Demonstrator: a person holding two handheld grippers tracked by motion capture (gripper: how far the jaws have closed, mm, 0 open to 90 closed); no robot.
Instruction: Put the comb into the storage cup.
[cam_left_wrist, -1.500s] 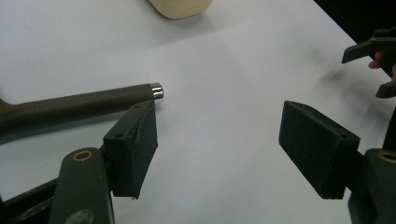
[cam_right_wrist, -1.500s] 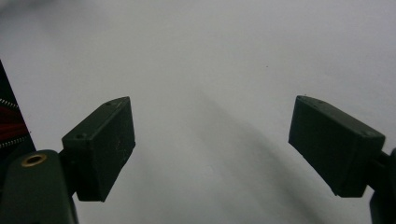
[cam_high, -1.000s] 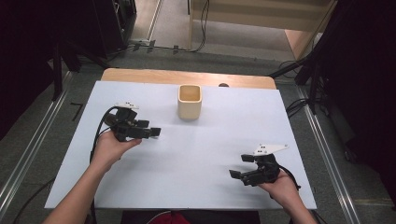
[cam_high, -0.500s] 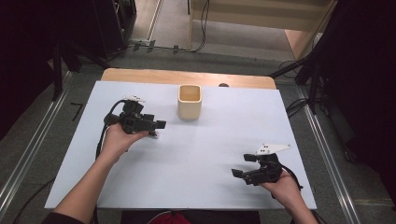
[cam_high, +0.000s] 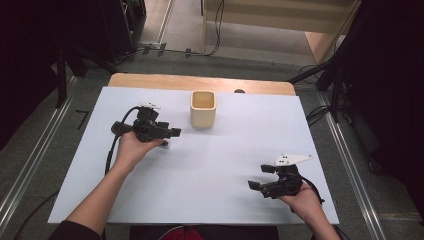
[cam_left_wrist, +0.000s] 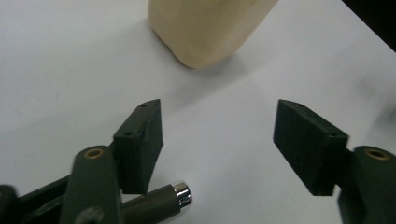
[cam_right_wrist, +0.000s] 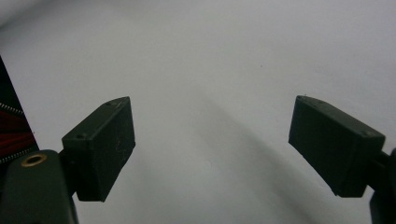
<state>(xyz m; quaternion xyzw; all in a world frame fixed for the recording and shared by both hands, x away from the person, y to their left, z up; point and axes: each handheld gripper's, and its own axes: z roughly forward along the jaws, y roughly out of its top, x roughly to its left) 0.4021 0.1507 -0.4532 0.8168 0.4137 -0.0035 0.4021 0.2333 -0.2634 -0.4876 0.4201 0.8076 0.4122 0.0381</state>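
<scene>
A beige square cup (cam_high: 203, 109) stands upright at the back middle of the white sheet (cam_high: 225, 155). My left gripper (cam_high: 171, 138) is held just left of it, pointing at it. In the left gripper view the cup (cam_left_wrist: 205, 28) rises ahead of the open left gripper (cam_left_wrist: 219, 121). Its jaws have just been closing a little, and the pads press on nothing. A dark rod with a chrome tip (cam_left_wrist: 161, 203) lies on the sheet under the left jaw. My right gripper (cam_high: 258, 177) rests at the front right, and in its own view the right gripper (cam_right_wrist: 212, 116) stands open over bare sheet.
The sheet covers a wooden tabletop whose far edge (cam_high: 200, 81) shows behind the cup. A black cable (cam_high: 111, 150) trails from the left gripper along the person's forearm. Metal rails and dark floor flank the table on both sides.
The left hand has carried its gripper rightward, closer to the cup, and slightly lower. The right hand and gripper have stayed where they were.
</scene>
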